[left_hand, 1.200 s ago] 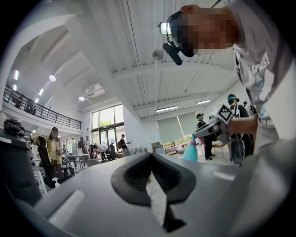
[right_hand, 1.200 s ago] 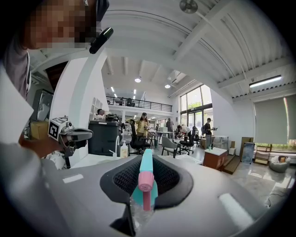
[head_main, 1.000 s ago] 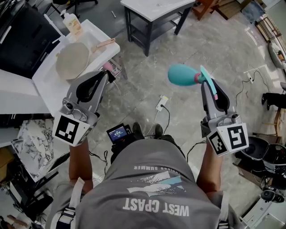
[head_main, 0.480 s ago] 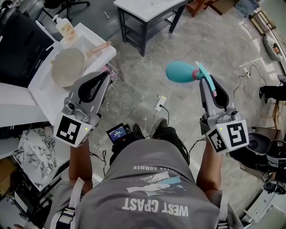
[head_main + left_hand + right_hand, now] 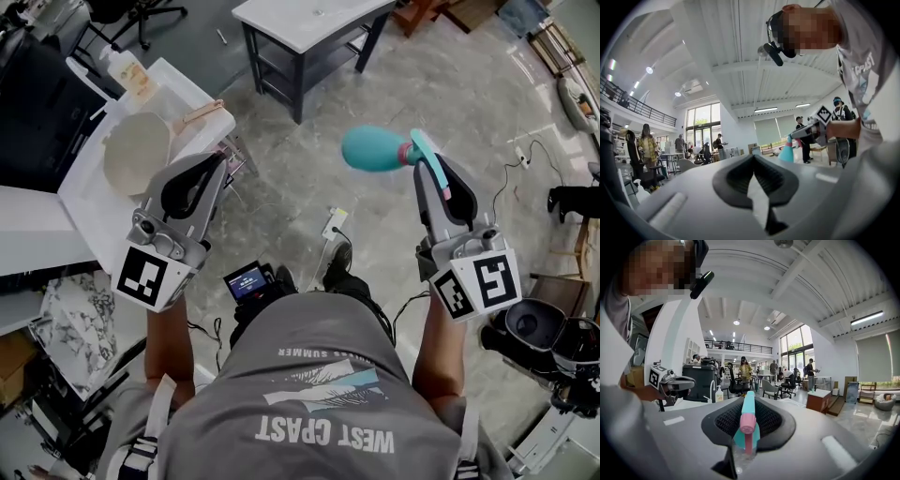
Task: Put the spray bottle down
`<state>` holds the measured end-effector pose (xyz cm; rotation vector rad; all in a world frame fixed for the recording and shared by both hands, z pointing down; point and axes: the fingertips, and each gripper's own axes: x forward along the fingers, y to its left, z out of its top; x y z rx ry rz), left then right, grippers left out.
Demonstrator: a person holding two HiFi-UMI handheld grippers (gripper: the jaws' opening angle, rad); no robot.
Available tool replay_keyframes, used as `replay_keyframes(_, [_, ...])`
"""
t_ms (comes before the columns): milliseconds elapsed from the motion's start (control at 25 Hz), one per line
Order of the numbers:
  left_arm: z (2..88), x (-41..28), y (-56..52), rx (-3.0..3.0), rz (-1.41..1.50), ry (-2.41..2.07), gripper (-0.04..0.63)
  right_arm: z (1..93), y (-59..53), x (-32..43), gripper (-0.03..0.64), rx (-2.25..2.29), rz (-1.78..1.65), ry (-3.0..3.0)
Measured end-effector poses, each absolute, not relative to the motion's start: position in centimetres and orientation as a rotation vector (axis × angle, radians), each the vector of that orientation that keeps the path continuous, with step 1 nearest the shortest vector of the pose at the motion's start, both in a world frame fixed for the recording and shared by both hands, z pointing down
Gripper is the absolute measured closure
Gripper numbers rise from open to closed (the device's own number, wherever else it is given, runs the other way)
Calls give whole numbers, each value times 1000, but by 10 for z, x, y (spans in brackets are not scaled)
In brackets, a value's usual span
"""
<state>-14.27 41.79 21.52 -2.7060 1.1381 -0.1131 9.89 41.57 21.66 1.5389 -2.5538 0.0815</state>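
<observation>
A teal spray bottle (image 5: pixel 373 148) with a pink collar lies level in the air, well above the stone floor. My right gripper (image 5: pixel 422 155) is shut on its teal spray head, and the body points forward and left. In the right gripper view the spray head (image 5: pixel 748 416) sits between the black pads. My left gripper (image 5: pixel 221 159) is shut with nothing in it and hangs by the corner of the white table (image 5: pixel 84 192). The left gripper view shows the bottle (image 5: pixel 786 152) held out by the right gripper (image 5: pixel 812 131).
On the white table are a round beige dish (image 5: pixel 136 150), a pump soap bottle (image 5: pixel 127 70) and a wooden tool (image 5: pixel 202 111). A dark-framed side table (image 5: pixel 309 19) stands ahead. A power strip (image 5: pixel 333 225) and cables lie on the floor. Several people stand far off.
The person has stepped forward and both grippers have moved with them. The white table has slid back and left in the head view. The bottle stays held in the right gripper.
</observation>
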Motion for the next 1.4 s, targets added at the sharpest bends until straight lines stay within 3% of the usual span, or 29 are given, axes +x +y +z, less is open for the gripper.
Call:
replay_keyframes(680, [215, -17, 355, -2640, -175, 1265, 594, 226, 332, 214, 549, 1390, 114, -2674])
replay_keyframes(1400, [215, 54, 309, -2591, -253, 1315, 594, 248, 292, 281, 549, 1320, 192, -2736])
